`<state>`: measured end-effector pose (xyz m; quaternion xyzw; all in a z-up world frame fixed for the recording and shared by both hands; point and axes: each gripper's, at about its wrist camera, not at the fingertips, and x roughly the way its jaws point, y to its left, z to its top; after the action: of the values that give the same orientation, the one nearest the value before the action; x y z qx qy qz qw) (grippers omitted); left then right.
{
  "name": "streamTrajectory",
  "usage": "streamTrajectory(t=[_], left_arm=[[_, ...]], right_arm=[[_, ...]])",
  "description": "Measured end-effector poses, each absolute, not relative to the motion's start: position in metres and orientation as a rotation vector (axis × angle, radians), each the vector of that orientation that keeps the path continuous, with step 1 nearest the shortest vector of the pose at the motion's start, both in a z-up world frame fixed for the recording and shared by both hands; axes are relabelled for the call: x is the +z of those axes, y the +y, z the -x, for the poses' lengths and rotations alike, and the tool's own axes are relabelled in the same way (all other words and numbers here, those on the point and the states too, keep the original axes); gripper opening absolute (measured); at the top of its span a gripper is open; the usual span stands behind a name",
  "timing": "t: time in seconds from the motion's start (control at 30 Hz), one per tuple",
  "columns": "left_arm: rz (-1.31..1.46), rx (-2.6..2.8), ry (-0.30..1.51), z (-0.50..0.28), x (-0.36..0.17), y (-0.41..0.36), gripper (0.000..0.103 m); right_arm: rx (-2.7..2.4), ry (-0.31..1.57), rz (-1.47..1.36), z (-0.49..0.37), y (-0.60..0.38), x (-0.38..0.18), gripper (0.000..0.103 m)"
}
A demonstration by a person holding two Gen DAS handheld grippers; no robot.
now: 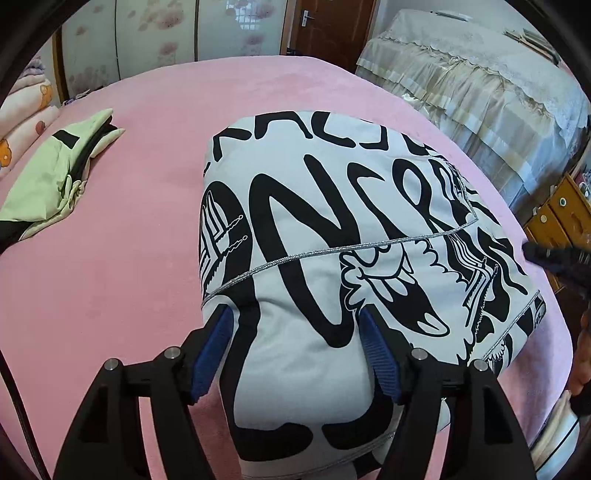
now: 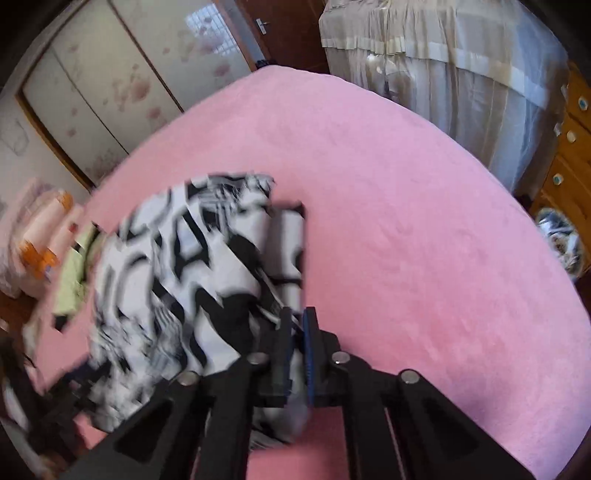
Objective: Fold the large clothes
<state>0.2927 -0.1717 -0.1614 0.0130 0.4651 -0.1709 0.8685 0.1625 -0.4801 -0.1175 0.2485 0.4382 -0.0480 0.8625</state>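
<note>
A large white garment with bold black lettering [image 1: 332,229] lies folded in a thick bundle on the pink bed [image 1: 110,288]. My left gripper [image 1: 295,332] straddles the bundle's near end, and its blue pads [image 1: 218,343] press into a bulging fold from both sides. In the right wrist view the same garment [image 2: 177,280] is blurred and lies to the left. My right gripper [image 2: 295,332] sits at its right near corner, jaws a narrow gap apart with a bit of cloth between them. A dark blurred piece of the right gripper shows at the left view's right edge.
A folded light-green garment [image 1: 55,173] lies at the bed's left, beside stacked pink blankets [image 1: 22,122]. Beyond the bed stand cloth-covered furniture [image 1: 480,92], wooden drawers [image 1: 561,210], sliding wardrobe doors [image 2: 110,99] and a brown door [image 1: 325,26]. Bare pink bed lies right of the garment [image 2: 424,240].
</note>
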Motion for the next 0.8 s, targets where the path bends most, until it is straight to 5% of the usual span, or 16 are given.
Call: streamTrajectory(t=[0.03,0.1,0.27,0.3,0.33,0.43,0.53,0.7,0.8], left_arm=[[-0.029,-0.357,0.973,-0.293,-0.161,-0.172,0.069],[-0.035,-0.356,0.969,-0.293,-0.161,-0.172,0.069],[-0.028,-0.355,0.973,-0.294,-0.161,-0.172,0.069],[-0.03,-0.354,0.974,-0.294,-0.161,-0.172,0.069],[-0.029,-0.353,0.977,-0.294,-0.161,-0.172,0.069],[-0.009,-0.374,0.989,-0.295,-0.157,-0.172,0.069],[0.021,-0.446,0.95,-0.295,-0.146,-0.175,0.069],[-0.141,-0.392,0.937,-0.294,-0.16,-0.193,0.07],[-0.138,-0.438,0.949,-0.294,-0.155,-0.186,0.07]], right_arm=[[-0.084,0.914,-0.535,-0.166,-0.479,-0.114,0.042],[-0.034,0.929,-0.555,-0.178,-0.476,-0.112,0.062],[0.023,1.085,-0.509,-0.204,-0.447,-0.138,0.063],[0.031,1.102,-0.489,-0.207,-0.442,-0.144,0.05],[0.031,1.114,-0.45,-0.207,-0.435,-0.147,0.019],[0.0,1.028,-0.402,-0.193,-0.431,-0.123,0.005],[-0.08,0.924,-0.369,-0.187,-0.441,-0.1,0.004],[-0.078,1.114,-0.377,-0.206,-0.442,-0.156,0.008],[-0.066,1.115,-0.371,-0.206,-0.436,-0.144,0.014]])
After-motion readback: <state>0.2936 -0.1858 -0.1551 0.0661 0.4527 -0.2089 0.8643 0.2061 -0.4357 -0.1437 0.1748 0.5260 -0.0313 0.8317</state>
